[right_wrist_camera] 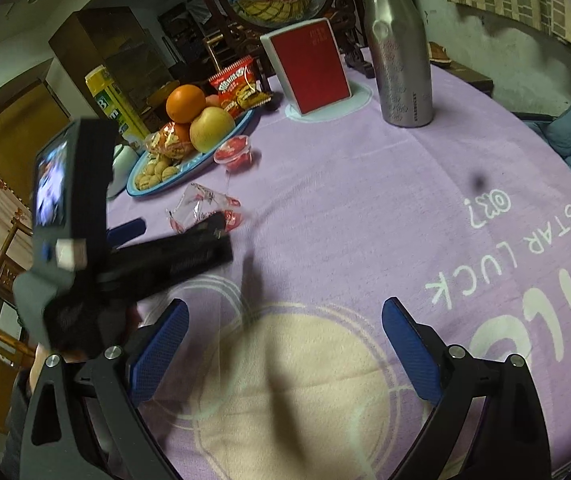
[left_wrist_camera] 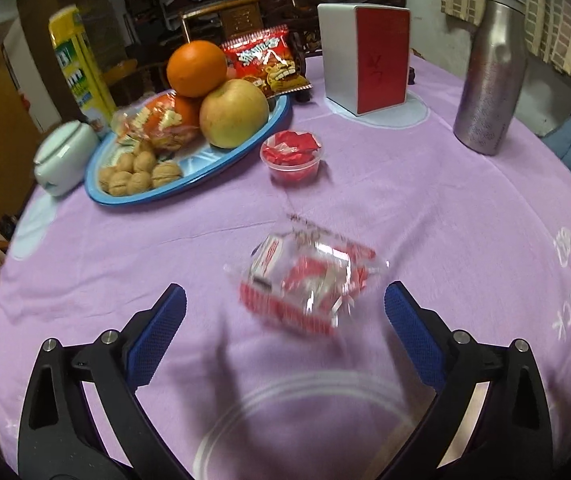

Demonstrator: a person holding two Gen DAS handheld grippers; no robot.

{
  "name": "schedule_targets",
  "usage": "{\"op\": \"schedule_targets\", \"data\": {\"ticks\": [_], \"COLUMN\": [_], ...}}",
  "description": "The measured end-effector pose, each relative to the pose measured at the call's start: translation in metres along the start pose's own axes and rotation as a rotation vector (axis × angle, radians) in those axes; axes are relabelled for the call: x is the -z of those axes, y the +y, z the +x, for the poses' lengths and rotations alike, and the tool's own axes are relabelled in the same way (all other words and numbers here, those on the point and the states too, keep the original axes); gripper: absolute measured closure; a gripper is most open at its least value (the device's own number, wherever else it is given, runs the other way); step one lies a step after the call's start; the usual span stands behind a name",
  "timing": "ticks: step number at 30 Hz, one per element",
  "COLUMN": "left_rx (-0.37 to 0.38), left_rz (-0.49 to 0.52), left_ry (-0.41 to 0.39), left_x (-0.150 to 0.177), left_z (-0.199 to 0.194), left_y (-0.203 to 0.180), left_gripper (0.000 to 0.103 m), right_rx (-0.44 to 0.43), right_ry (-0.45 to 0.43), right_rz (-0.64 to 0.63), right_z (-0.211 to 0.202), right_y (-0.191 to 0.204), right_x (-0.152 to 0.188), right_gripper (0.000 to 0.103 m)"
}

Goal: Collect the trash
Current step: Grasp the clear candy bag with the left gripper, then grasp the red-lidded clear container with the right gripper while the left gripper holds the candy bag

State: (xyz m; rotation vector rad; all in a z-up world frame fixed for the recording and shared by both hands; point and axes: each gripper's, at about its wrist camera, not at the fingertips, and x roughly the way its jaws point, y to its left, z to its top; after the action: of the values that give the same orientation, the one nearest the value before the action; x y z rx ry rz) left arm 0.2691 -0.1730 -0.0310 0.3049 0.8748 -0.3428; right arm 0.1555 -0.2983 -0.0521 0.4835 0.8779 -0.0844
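Trash is what this moment turns on, and by the look of things little of it is collected yet. Taking the scene from the biggest thing down: the worktop (left_wrist_camera: 425, 208), under a lilac cloth, carries a blue platter (left_wrist_camera: 189, 184) of oranges, an apple, walnuts and wrapped sweets, a steel bottle (left_wrist_camera: 489, 80), a red-and-white box (left_wrist_camera: 369, 60) and a white ceramic pot (left_wrist_camera: 63, 152). None of these reads as rubbish.

Next in size is the crumpled wrapper (left_wrist_camera: 309, 284), clear film with red print, lying loose on the cloth near the middle of the worktop. It is the plainest piece of trash in view and it is not picked up. The left claw (left_wrist_camera: 285, 308) stands with its blue pads wide apart, one on each side of the wrapper's near edge; the pads do not press on it, and whether either one brushes the film is lost in the blur. The right claw (right_wrist_camera: 285, 320) is likewise spread wide over bare cloth, holding nothing.

Smallest is the little clear cup (left_wrist_camera: 293, 158) beside the platter, filled with red wrappers. That may be where collected scraps go, or more trash itself; I cannot tell which. No bin shows in either view, so the grasp and the carry both seem to lie ahead.
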Motion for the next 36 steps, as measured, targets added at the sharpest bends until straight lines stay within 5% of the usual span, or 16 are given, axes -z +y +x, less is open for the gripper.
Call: {"op": "schedule_targets", "data": {"ticks": [3, 5, 8, 14, 22, 27, 33, 36], "left_rx": [0.024, 0.054, 0.08, 0.047, -0.097, -0.138, -0.124, -0.163], "left_rz": [-0.061, -0.075, -0.093, -0.116, -0.248, -0.32, -0.362, -0.376], "left_ry": [-0.008, 0.011, 0.037, -0.026, -0.059, -0.075, -0.06, -0.044], "left_x": [-0.004, -0.004, 0.001, 0.023, 0.092, 0.117, 0.124, 0.125], "left_z": [0.005, 0.006, 0.0, -0.059, -0.127, -0.124, -0.107, -0.103], "left_y": [0.007, 0.009, 0.014, 0.031, 0.092, 0.128, 0.152, 0.159], "left_gripper": [0.012, 0.041, 0.048, 0.05, 0.05, 0.05, 0.05, 0.05], "right_rx": [0.009, 0.014, 0.025, 0.055, 0.119, 0.131, 0.066, 0.152], "right_ry": [0.017, 0.028, 0.039, 0.035, -0.004, 0.038, 0.058, 0.075], "right_rz": [0.001, 0.007, 0.007, 0.003, -0.039, -0.044, -0.097, -0.124], "right_z": [0.006, 0.01, 0.014, 0.02, 0.035, 0.044, 0.094, 0.14], "right_y": [-0.001, -0.002, -0.003, -0.003, 0.005, 0.029, 0.071, 0.088], "right_x": [0.0, 0.001, 0.002, 0.003, 0.005, -0.007, -0.064, -0.097], "right_gripper": [0.007, 0.007, 0.007, 0.007, 0.007, 0.007, 0.007, 0.007]}}
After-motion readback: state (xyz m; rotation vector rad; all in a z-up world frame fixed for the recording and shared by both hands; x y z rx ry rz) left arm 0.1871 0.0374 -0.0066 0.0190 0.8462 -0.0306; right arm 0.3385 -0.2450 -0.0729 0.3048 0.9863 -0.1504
